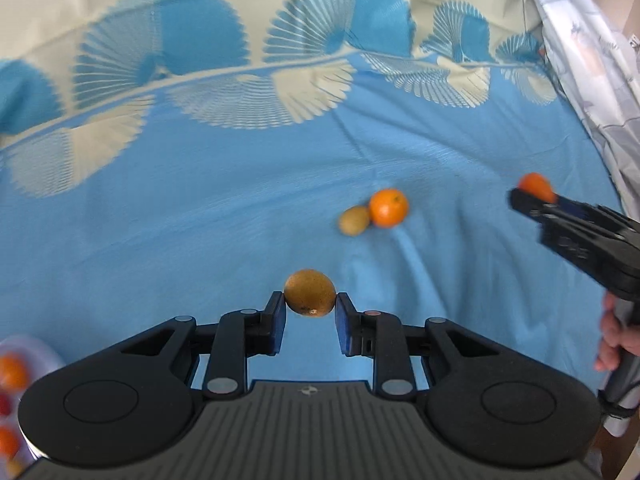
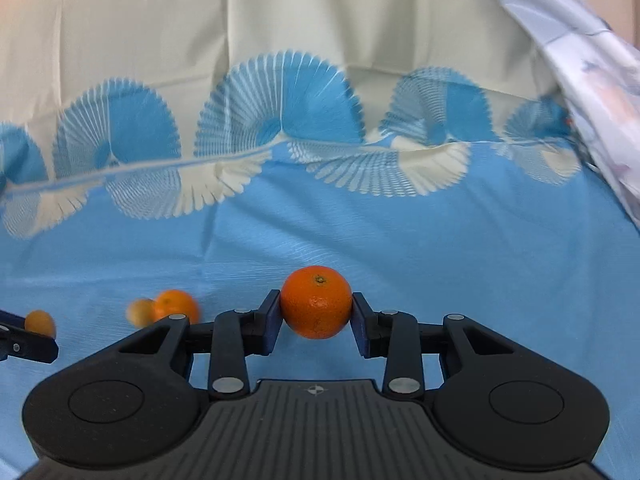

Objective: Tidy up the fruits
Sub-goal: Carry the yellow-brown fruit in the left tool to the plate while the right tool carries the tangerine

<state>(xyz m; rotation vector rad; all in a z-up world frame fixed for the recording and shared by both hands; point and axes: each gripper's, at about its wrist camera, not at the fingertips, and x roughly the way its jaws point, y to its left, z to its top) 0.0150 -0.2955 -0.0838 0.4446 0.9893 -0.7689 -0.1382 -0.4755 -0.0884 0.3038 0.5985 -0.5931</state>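
Note:
My left gripper (image 1: 310,312) is shut on a brown kiwi (image 1: 310,292) and holds it above the blue cloth. My right gripper (image 2: 316,314) is shut on an orange mandarin (image 2: 316,307); it also shows in the left wrist view (image 1: 536,196) at the right with the mandarin (image 1: 537,186) in its jaws. On the cloth lie a second mandarin (image 1: 388,207) and a second kiwi (image 1: 354,220), touching each other; they also show in the right wrist view, mandarin (image 2: 176,305) and kiwi (image 2: 138,312). The left gripper's kiwi (image 2: 39,322) shows at the far left there.
A pale plate (image 1: 36,354) holding orange and red fruit sits at the lower left corner of the left wrist view. The blue cloth (image 1: 200,220) with a white fan pattern covers the surface. A patterned light fabric (image 1: 588,64) hangs at the right. A hand (image 1: 616,336) holds the right gripper's handle.

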